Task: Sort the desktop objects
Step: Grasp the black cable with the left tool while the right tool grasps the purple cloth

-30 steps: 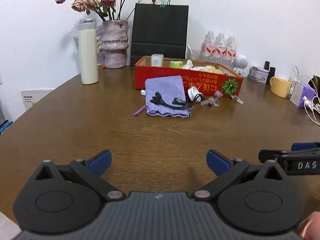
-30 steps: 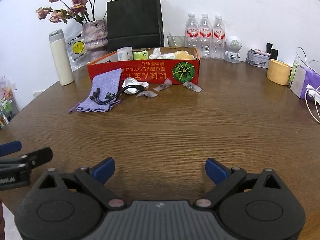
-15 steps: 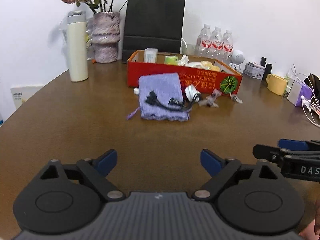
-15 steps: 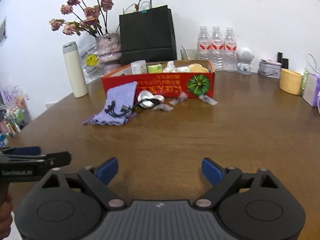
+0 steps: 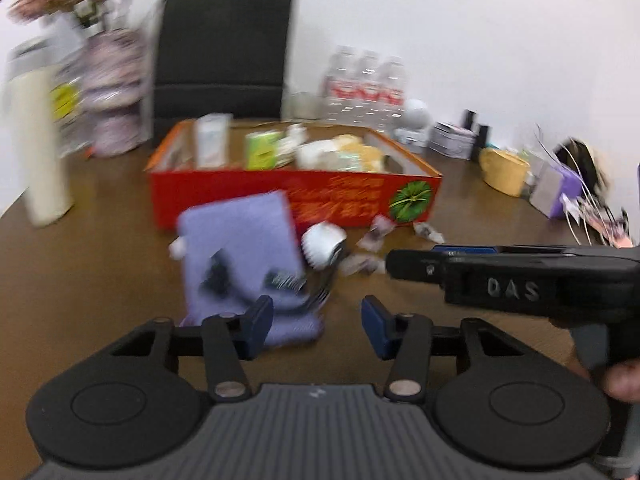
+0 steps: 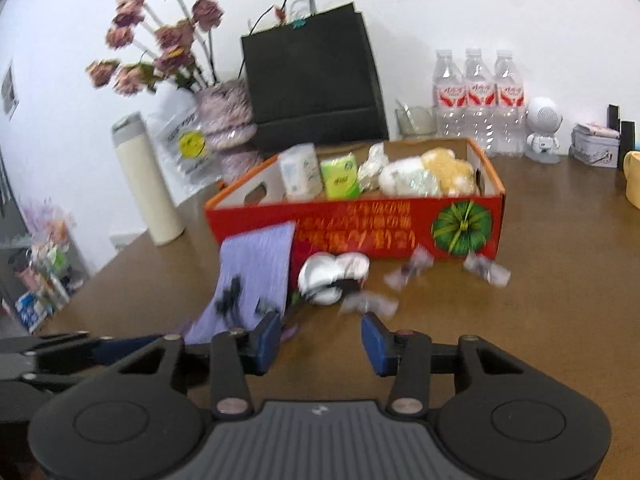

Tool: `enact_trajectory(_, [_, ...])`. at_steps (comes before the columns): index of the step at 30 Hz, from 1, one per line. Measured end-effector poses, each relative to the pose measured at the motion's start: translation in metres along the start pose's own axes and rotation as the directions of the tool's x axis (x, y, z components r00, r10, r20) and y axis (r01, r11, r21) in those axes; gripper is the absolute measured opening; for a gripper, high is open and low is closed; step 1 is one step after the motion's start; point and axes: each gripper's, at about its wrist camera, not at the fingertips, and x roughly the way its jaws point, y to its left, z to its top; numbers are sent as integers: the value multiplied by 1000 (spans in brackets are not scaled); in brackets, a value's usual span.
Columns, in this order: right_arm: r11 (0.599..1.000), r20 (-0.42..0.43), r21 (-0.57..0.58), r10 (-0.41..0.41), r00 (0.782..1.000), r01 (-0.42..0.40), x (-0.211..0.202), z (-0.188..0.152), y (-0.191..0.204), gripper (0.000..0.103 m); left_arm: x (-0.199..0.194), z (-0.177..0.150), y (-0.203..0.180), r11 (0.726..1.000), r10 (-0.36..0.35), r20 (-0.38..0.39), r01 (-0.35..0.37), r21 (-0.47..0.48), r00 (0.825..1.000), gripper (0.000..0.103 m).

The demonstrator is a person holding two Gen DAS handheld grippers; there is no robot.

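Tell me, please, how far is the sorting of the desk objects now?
Done: several items already sit in the red box. In hand: nothing; the left hand-held gripper and right hand-held gripper have just been closing, with nothing between the jaws. Left: the purple cloth with black cable, the white round case and wrappers lie loose in front of the box.

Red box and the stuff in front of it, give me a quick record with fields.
box: red box on brown table, holding packets
cloth: purple cloth leaning on the box front, black cable on it
wrappers: loose, beside the box
left gripper: jaws just been closing, nothing between
right gripper: jaws just been closing, nothing between
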Motion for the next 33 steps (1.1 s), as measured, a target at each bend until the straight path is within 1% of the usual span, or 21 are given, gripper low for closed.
enact_trajectory(2, [1000, 6, 18, -16, 1000, 16, -2, -2, -6, 44, 22, 6, -9, 998, 19, -27, -18, 63, 999, 51])
enact_trajectory(4, [999, -5, 42, -28, 1000, 28, -4, -6, -15, 45, 40, 4, -15, 992, 49, -62, -41, 119, 997, 45])
enact_trajectory(5, [998, -12, 47, -35, 999, 36, -5, -9, -19, 45, 46, 3, -15, 990, 60, -82, -49, 129, 995, 32])
enact_trajectory(6, [998, -14, 47, -42, 999, 43, -8, -12, -24, 45, 51, 1, -14, 991, 63, -97, -51, 126, 993, 23])
enact_trajectory(7, [998, -13, 47, -49, 999, 50, -10, -15, -28, 45, 54, 1, -12, 992, 57, -98, -46, 115, 994, 21])
enact_trajectory(8, [997, -17, 52, -58, 998, 59, -10, -18, -32, 45, 53, 1, -9, 995, 38, -95, -29, 100, 995, 11])
enact_trajectory(9, [996, -24, 62, -65, 998, 66, -10, -20, -36, 46, 51, 2, -8, 997, 15, -78, -8, 83, 997, 8])
enact_trajectory(11, [994, -39, 80, -65, 997, 68, -6, -23, -42, 47, 41, 4, -7, 997, -15, -23, 17, 76, 1000, 5])
enact_trajectory(12, [994, -47, 82, -63, 997, 67, -3, -25, -44, 47, 33, 5, -8, 996, -13, 16, 12, 90, 1000, 4])
enact_trajectory(14, [995, -59, 81, -58, 997, 62, 1, -26, -44, 47, 18, 11, -11, 994, 1, 69, -9, 108, 998, 4])
enact_trajectory(15, [995, -63, 79, -50, 997, 55, 3, -27, -43, 47, 10, 14, -8, 996, -5, 91, -4, 93, 996, 4])
enact_trajectory(17, [997, -71, 63, -29, 997, 34, 7, -27, -38, 47, -12, 24, 5, 999, -36, 134, 36, 8, 990, 3])
enact_trajectory(18, [999, -73, 47, -18, 997, 22, 10, -28, -33, 47, -21, 29, 13, 999, -37, 156, 43, -32, 987, 3])
enact_trajectory(21, [1000, -69, -3, 17, 997, -18, 14, -23, -16, 47, -51, 38, 42, 987, -7, 228, 43, -153, 974, 3])
enact_trajectory(23, [997, -56, -59, 46, 997, -49, 21, -17, 2, 47, -61, 40, 57, 980, 44, 228, 3, -200, 973, 3])
enact_trajectory(26, [990, -63, -124, 54, 997, -62, 40, -8, 23, 46, -68, 36, 70, 971, 118, 201, -70, -229, 973, 3])
enact_trajectory(28, [984, -58, -162, 61, 996, -70, 53, -4, 35, 45, -72, 30, 74, 966, 136, 189, -88, -242, 973, 3])
enact_trajectory(32, [975, -77, -222, 11, 997, -28, 78, -3, 53, 43, -76, 22, 82, 962, 151, 176, -104, -254, 973, 3])
enact_trajectory(33, [971, -90, -237, -7, 996, -15, 83, -4, 56, 36, -76, 21, 82, 961, 157, 171, -110, -255, 973, 3])
